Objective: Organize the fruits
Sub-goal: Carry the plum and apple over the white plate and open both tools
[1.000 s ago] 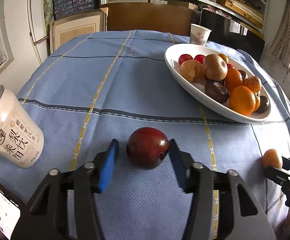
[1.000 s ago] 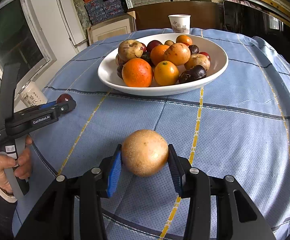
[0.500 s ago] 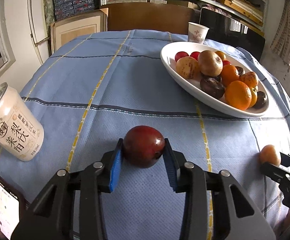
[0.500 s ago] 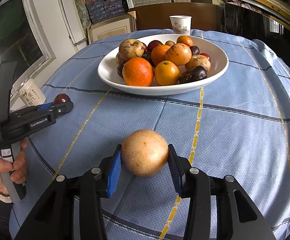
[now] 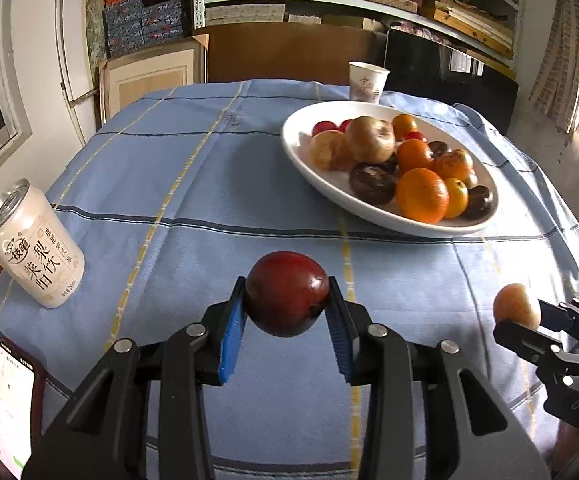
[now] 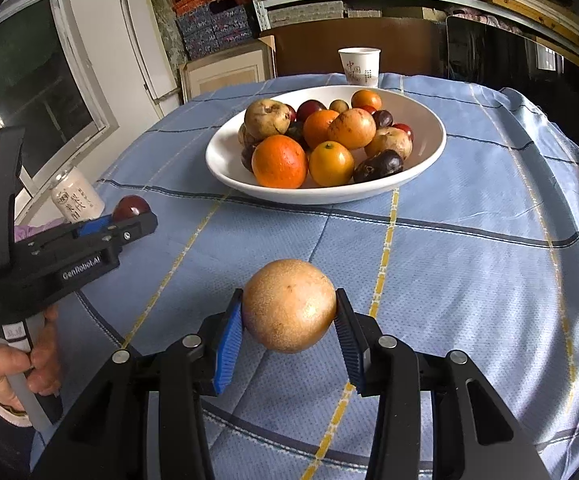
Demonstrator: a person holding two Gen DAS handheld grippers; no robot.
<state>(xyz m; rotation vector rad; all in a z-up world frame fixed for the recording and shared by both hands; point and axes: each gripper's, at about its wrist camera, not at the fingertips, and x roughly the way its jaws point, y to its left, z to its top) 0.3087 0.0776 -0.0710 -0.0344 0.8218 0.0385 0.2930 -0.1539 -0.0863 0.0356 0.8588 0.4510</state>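
Both grippers carry fruit above a blue checked tablecloth (image 6: 469, 280). At bottom centre of the left wrist view, the left gripper (image 5: 287, 320) is clamped on a dark red fruit (image 5: 287, 292), its blue pads pressed to either side. At bottom centre of the right wrist view, the right gripper (image 6: 289, 320) pinches a tan, speckled round fruit (image 6: 289, 306) the same way. Each held fruit sits clear of the cloth, well short of the bowl.

One white bowl (image 6: 225, 160) stands in the upper middle of the right wrist view, heaped with fruit. Visible there are about four orange citrus, three or four tan-brown fruits, several dark purple ones and a few small red ones; those at the back are partly hidden, so the tally is approximate.

One paper cup (image 6: 359, 65) stands just behind the bowl; what it holds cannot be seen. One drinks can (image 5: 33, 244) stands upright at the left edge of the left wrist view, its top appearing sealed. One phone (image 5: 13, 408), screen lit, lies at lower left.
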